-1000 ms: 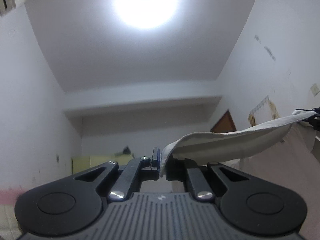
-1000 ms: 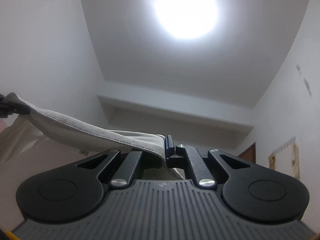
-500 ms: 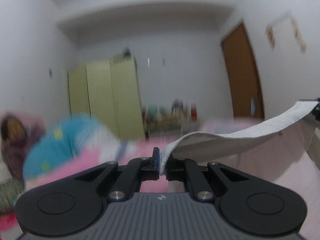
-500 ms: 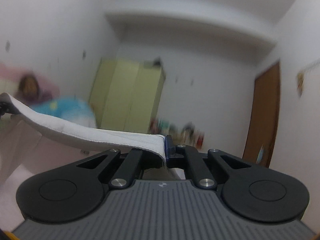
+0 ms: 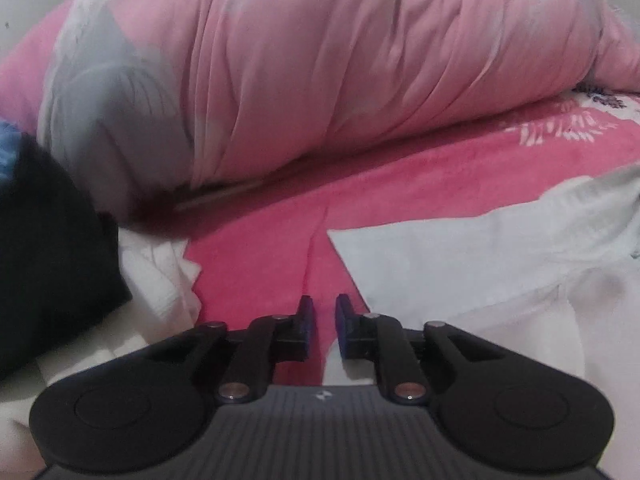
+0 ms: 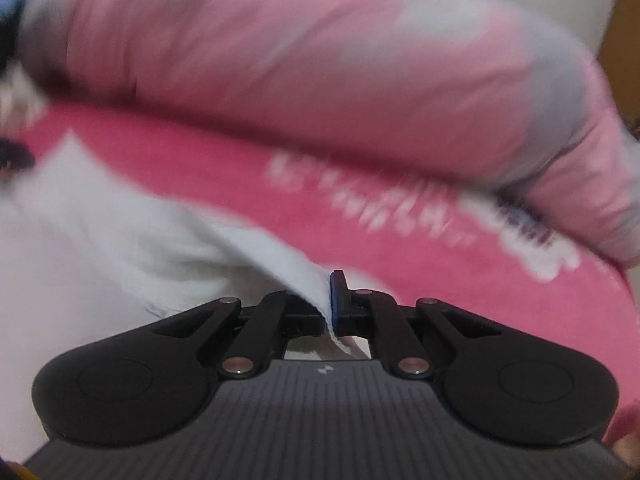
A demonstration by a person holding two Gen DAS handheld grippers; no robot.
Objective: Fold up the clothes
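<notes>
A white garment (image 5: 480, 256) lies spread on the pink bedsheet (image 5: 260, 264), to the right in the left wrist view. My left gripper (image 5: 322, 312) hovers low over the sheet just left of the garment's corner; its jaws are opening, a narrow gap between the blue pads and nothing in it. In the blurred right wrist view my right gripper (image 6: 329, 298) is shut on a hem of the white garment (image 6: 132, 240), which trails off to the left onto the bed.
A big rolled pink and grey quilt (image 5: 320, 60) runs across the back of the bed. A black cloth heap (image 5: 44, 248) and white folded fabric (image 5: 160, 276) lie to the left. The sheet has a white flower print (image 5: 560, 128) at the right.
Both grippers swung down from facing the ceiling to the bed, laying the stretched white garment on the sheet. The left gripper has let go of its hem; the right still grips.
</notes>
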